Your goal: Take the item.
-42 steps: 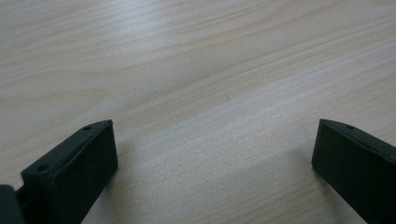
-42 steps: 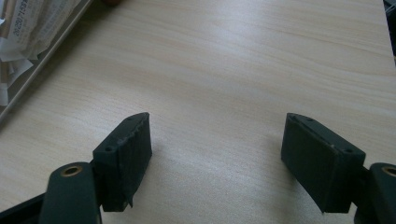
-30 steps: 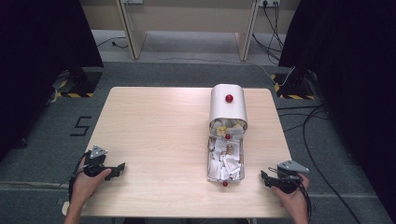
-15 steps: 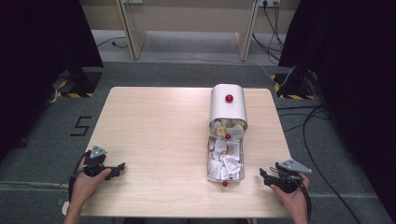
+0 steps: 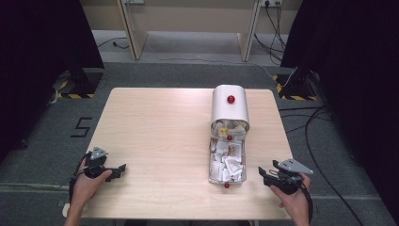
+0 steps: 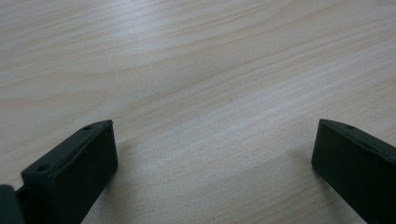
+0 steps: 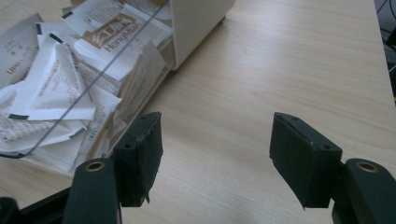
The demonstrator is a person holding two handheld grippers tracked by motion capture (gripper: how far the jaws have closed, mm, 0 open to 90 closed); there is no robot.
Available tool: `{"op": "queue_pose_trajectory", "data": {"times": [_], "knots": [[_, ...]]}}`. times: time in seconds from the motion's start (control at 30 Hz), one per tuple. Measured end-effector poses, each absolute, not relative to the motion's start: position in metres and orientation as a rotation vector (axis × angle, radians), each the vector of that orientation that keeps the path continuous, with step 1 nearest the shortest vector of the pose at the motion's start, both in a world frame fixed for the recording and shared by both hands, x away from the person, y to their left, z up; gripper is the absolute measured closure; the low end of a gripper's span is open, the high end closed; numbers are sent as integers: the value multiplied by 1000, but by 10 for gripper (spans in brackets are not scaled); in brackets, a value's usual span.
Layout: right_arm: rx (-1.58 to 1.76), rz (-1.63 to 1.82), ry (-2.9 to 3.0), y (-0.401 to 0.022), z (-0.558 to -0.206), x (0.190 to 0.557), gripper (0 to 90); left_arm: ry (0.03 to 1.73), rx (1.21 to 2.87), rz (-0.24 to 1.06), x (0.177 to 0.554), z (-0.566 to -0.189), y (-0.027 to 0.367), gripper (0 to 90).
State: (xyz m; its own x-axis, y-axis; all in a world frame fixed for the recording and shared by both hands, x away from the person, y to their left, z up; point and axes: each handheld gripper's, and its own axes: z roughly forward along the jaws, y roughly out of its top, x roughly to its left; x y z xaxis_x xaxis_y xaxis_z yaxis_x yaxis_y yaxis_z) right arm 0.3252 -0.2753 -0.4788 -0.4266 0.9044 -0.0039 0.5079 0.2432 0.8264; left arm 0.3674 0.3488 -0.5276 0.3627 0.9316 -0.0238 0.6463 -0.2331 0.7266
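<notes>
Pale wood counter (image 5: 160,132) carries a white box (image 5: 229,106) with a clear tray (image 5: 227,162) of paper sachets pulled out. Both the left gripper (image 5: 120,168) and right gripper (image 5: 262,173) rest spread wide, holding nothing. Probably best to approach the tray squarely from beside.

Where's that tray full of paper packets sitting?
In the high view, the tray lies right of the table's centre, below the white box, left of the right tongs.
</notes>
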Motion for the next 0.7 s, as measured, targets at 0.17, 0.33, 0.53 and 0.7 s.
{"op": "queue_pose_trajectory", "data": {"times": [0.17, 0.33, 0.53, 0.7], "knots": [[1260, 1093, 2027, -272, -472, 323, 370, 1364, 1973, 559, 367, -528, 349, 0], [1241, 1106, 2021, -267, -466, 322, 381, 1364, 1973, 559, 367, -528, 349, 0], [1197, 1125, 2016, -261, -453, 321, 387, 1364, 1974, 559, 368, -528, 349, 0], [1157, 1150, 2015, -253, -443, 319, 396, 1364, 1974, 559, 368, -528, 349, 0]]}}
